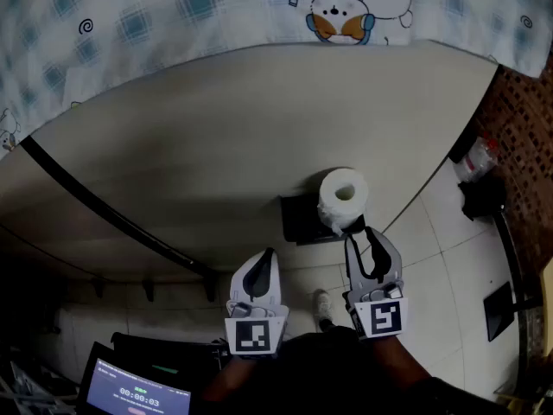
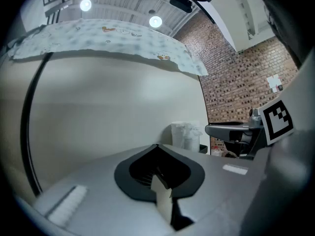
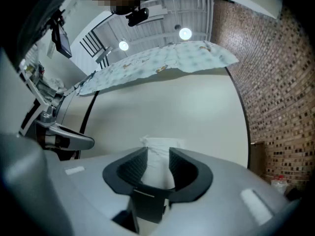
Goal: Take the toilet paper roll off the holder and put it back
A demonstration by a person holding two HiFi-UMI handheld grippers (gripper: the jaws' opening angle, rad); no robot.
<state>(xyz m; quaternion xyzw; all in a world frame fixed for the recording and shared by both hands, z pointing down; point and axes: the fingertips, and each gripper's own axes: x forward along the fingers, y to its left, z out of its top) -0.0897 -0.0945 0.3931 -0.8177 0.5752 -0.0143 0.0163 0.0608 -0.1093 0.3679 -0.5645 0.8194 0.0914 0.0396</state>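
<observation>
**A:** What's the room like?

**B:** There's a pale upright panel [image 1: 216,128] with a cartoon-print cloth [image 1: 173,7] draped over its top. A black rod [image 1: 104,206] slants across the panel. A brick wall [image 3: 280,82] is off to the right, with pale floor tiles [image 1: 441,258] below and round ceiling lamps [image 3: 185,33] overhead.

**A:** And the hands?

**B:** Both point at the panel, roughly level. The left gripper [image 1: 266,256] has its fingers [image 2: 140,173] pressed together with nothing in them, and the roll is off to their right, well apart. The right gripper [image 1: 363,232] tips slightly upward. Its fingers [image 3: 183,168] stand a narrow gap apart, and their ribbed inner faces are bare.

**A:** So nothing is clamped?

**B:** No. The toilet paper roll [image 1: 343,195] sits just past the right fingertips. It is wider than the gap, so it shows through the gap and above both fingers.

**A:** Which way does it stand?

**B:** It stands upright on the black holder [image 1: 298,219], with its long axis vertical and the core hole facing up. Crumpled loose paper hangs on the side nearest the right fingers. The holder reaches out to the left of those fingertips.
</observation>
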